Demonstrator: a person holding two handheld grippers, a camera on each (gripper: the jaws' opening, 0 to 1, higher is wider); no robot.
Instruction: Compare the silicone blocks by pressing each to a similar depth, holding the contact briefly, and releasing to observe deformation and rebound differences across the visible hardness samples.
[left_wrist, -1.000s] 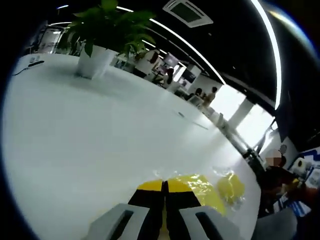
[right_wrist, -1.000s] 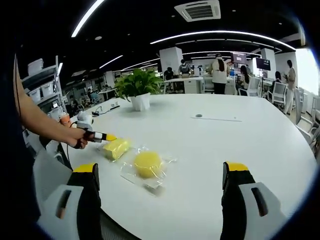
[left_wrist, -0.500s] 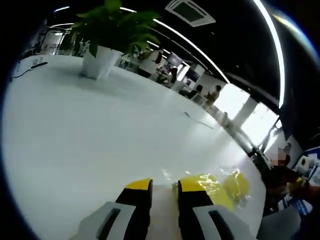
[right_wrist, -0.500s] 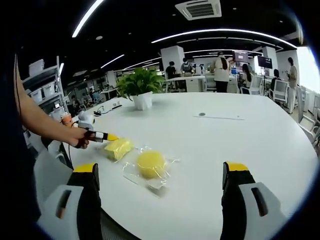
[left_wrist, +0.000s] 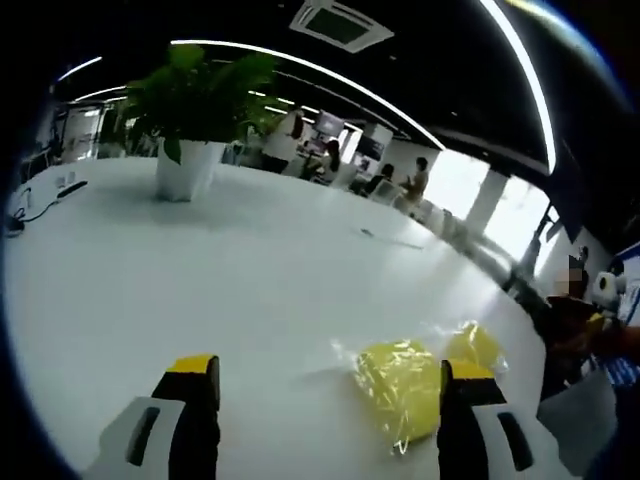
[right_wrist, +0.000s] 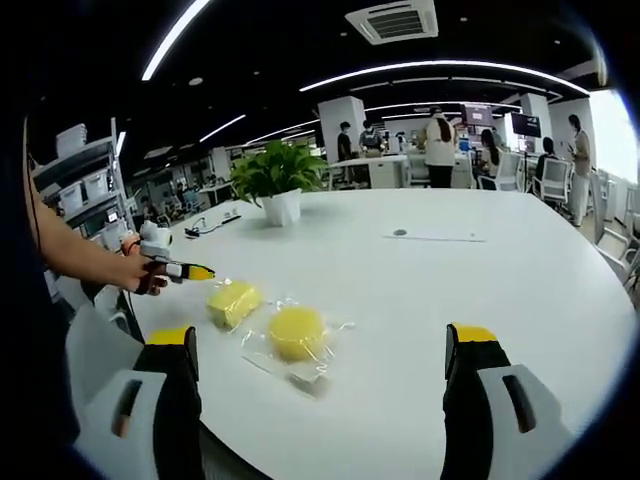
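Two yellow silicone samples in clear plastic lie on the white table: a rectangular block and a round one. My left gripper is open wide, with the rectangular block lying just ahead between its jaws and toward the right one. In the right gripper view a hand holds the left gripper slightly left of that block, apart from it. My right gripper hovers open with nothing between its jaws, back from the round sample.
A potted plant stands farther back on the table. A thin flat sheet lies toward the far right. People, desks and chairs fill the room behind. A cable runs along the table's left side.
My left gripper has gone from shut to wide open and has drawn back off the rectangular block. The right gripper has stayed open and nearly still.
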